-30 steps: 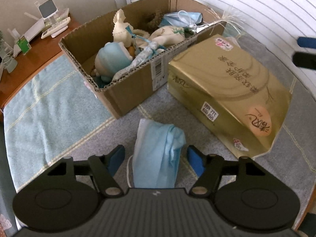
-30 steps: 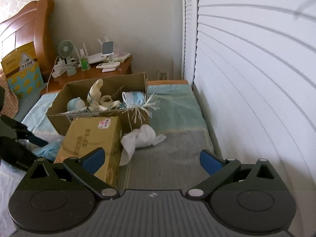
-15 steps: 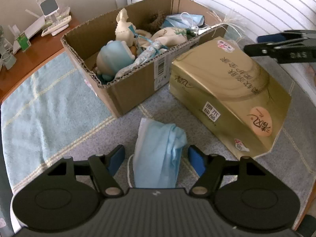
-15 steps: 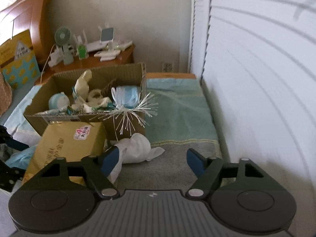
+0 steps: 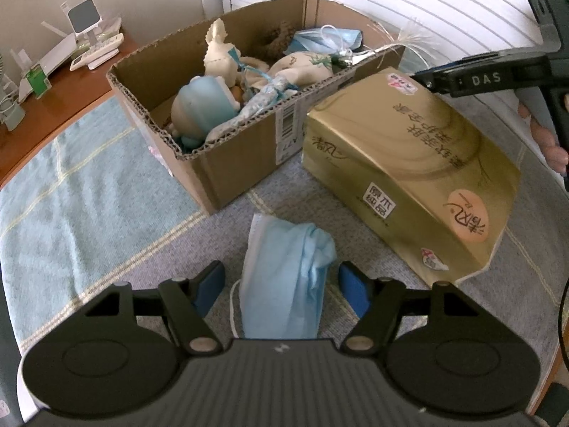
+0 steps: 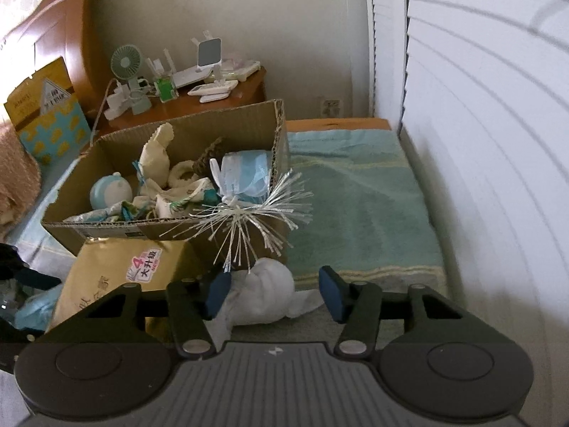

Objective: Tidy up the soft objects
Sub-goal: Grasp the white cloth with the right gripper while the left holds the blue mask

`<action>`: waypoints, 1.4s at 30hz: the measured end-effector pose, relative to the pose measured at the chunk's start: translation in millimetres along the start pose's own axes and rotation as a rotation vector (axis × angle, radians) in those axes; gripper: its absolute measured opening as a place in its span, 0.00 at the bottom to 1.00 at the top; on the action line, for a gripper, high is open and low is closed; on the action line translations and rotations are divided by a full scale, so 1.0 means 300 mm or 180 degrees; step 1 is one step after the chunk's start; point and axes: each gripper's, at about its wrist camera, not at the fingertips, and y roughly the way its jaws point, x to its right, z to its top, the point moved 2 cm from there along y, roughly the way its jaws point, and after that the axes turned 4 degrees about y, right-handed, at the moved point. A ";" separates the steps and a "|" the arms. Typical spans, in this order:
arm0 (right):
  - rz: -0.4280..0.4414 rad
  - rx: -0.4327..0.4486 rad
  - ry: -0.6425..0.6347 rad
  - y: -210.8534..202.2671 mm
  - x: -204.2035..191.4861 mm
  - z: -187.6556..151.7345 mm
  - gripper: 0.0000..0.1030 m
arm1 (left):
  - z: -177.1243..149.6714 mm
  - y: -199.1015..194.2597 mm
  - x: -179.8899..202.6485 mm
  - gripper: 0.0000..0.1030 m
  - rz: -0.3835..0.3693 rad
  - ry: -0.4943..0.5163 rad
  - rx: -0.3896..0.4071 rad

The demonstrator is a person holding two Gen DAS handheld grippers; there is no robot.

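Observation:
A crumpled blue face mask (image 5: 284, 284) lies on the grey mat between the open fingers of my left gripper (image 5: 281, 288), which is not closed on it. A cardboard box (image 5: 234, 156) behind it holds soft toys and masks; it also shows in the right wrist view (image 6: 177, 227). A white crumpled cloth (image 6: 263, 291) lies beside the box, between the open fingers of my right gripper (image 6: 272, 295). The right gripper also shows in the left wrist view (image 5: 426, 74), above the gold pack's far end.
A gold tissue pack (image 5: 409, 178) lies right of the box, also seen in the right wrist view (image 6: 117, 277). A light blue towel (image 5: 71, 192) covers the surface. A wooden nightstand (image 6: 199, 103) with gadgets stands behind. White shutters (image 6: 480, 142) are on the right.
My right gripper has moved forward and down, so the white cloth now sits between its fingers. The left gripper has barely moved around the blue mask.

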 end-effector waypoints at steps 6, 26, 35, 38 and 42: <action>0.0056 0.0049 0.0087 -0.024 0.002 -0.011 0.34 | 0.001 0.001 0.000 0.70 0.0000 -0.0003 0.0001; -0.0439 0.0106 0.0064 -0.081 0.028 -0.059 0.62 | -0.001 0.001 0.000 0.70 0.0001 -0.0004 0.0010; -0.0293 0.0097 0.0078 -0.025 0.001 -0.051 0.62 | -0.002 0.001 -0.001 0.70 -0.0001 -0.0007 0.0018; -0.0239 0.0074 0.0044 -0.012 -0.013 -0.045 0.52 | -0.001 -0.001 -0.001 0.68 -0.0022 -0.0012 0.0023; -0.0172 0.0057 -0.0015 -0.007 -0.033 -0.042 0.38 | 0.001 -0.002 0.001 0.63 -0.0030 -0.0003 0.0037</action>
